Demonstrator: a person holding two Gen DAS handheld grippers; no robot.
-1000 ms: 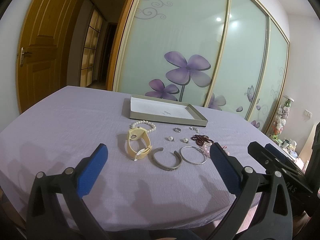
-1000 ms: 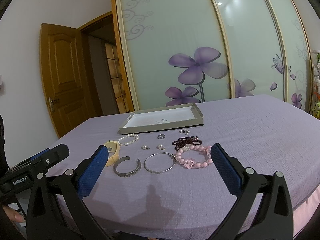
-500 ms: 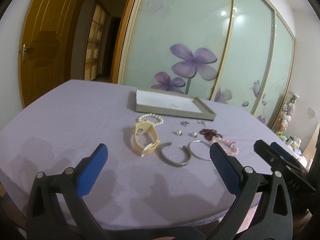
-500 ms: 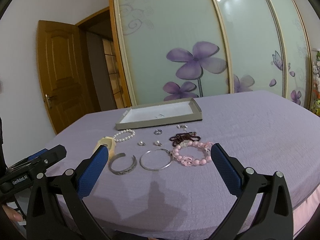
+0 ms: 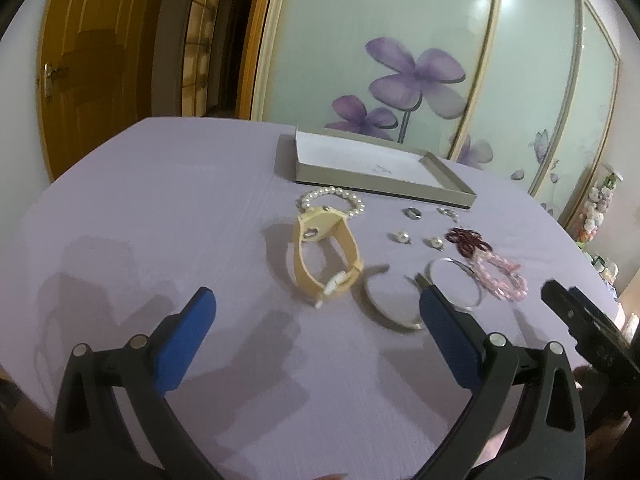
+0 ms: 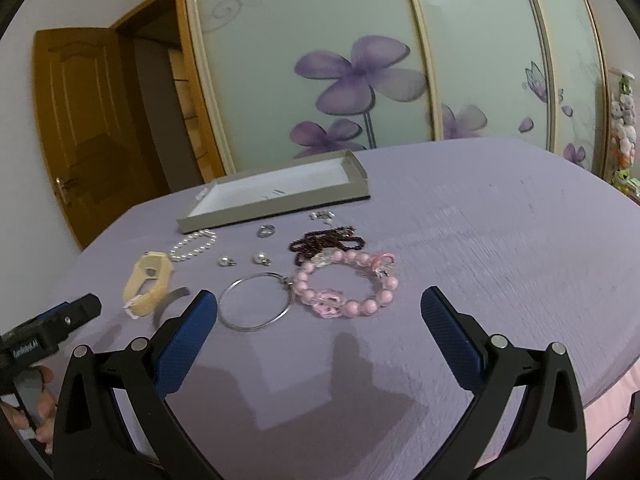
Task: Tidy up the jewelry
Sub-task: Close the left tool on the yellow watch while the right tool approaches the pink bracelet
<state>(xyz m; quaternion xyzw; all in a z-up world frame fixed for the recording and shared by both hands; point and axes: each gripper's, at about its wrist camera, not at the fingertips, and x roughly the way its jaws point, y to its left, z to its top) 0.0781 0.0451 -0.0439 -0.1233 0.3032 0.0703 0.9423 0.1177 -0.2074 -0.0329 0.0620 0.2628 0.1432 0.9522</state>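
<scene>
Both tools stand wide and hold nothing, hovering over the near edge of the lilac-covered worktop (image 6: 500, 240). The left tool (image 5: 316, 316) faces the cream watch (image 5: 326, 254), which lies in a loop with its long axis running from the near edge toward the tray (image 5: 380, 184); its buckle end points away, touching the pearl bracelet (image 5: 334, 198). Just beside the watch on the right lies the open cuff (image 5: 386, 306), then the thin bangle (image 5: 458, 286). The right tool (image 6: 318, 312) faces the bangle (image 6: 256, 302) and the pink bead bracelet (image 6: 346, 284), which touch. The dark bead strand (image 6: 326, 242) lies just behind the pink one. The flat tray (image 6: 280, 196) sits toward the far edge, long side facing the tools.
</scene>
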